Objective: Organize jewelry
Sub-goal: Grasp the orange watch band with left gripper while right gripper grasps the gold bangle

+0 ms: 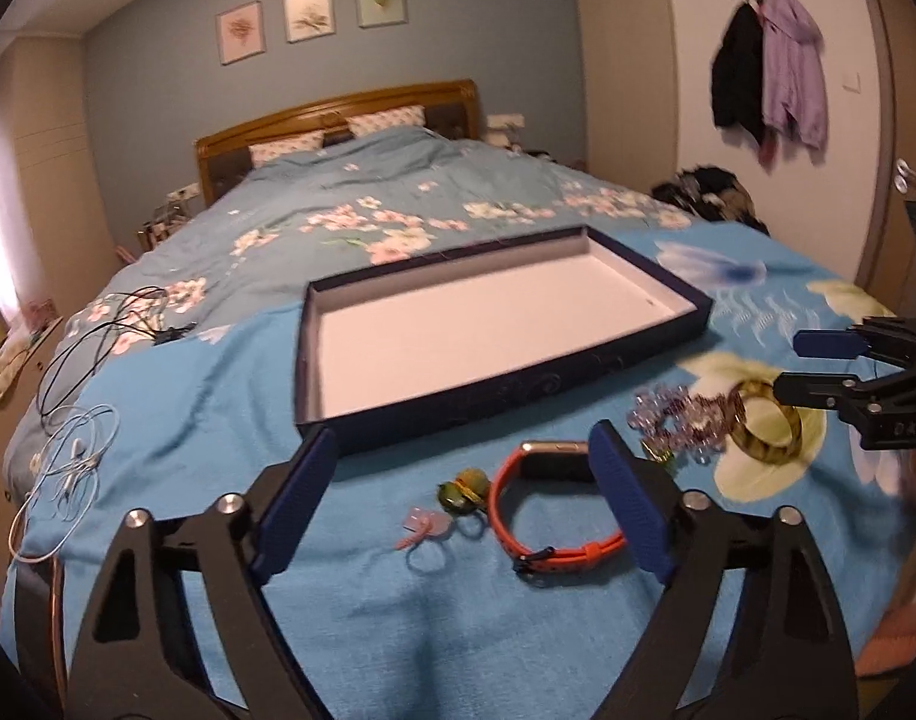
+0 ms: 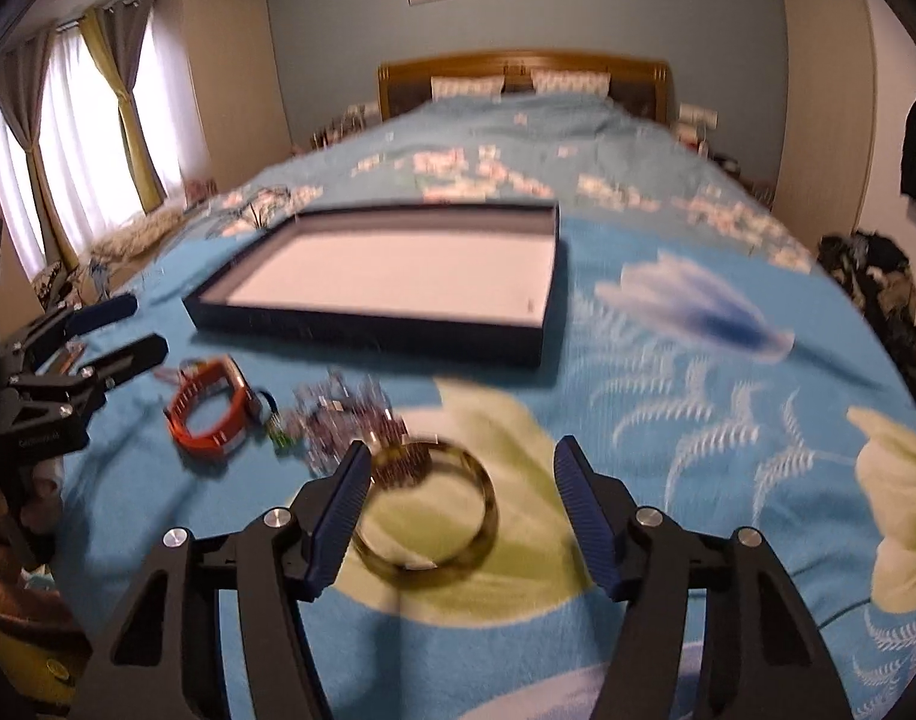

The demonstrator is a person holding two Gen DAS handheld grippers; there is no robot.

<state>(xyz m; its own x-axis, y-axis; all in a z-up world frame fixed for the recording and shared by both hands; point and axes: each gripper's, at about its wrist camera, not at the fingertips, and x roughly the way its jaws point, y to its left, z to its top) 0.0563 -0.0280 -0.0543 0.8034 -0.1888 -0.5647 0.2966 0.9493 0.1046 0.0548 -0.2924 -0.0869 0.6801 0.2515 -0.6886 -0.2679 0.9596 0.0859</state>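
Observation:
A shallow dark-blue tray (image 1: 499,396) with a white floor lies on the blue bedspread; it also shows in the right wrist view (image 2: 362,330). My left gripper (image 1: 463,462) is open above an orange watch (image 1: 553,546), a green ring (image 1: 460,492) and a pink ring (image 1: 422,531). My right gripper (image 2: 460,468) is open around an olive bangle (image 2: 428,564), its left pad close to the rim. The bangle (image 1: 763,432) and a purple bead bracelet (image 1: 679,420) lie at right in the left wrist view, by the right gripper (image 1: 784,363). The bracelet (image 2: 344,414) and watch (image 2: 209,414) show left of the bangle.
Black and white cables (image 1: 80,420) lie on the bed's left part. Pillows and a wooden headboard (image 1: 338,114) are at the far end. Clothes hang on the wall (image 1: 769,72) at right. Curtained windows (image 2: 68,162) are at left. The left gripper (image 2: 140,330) shows at the left edge.

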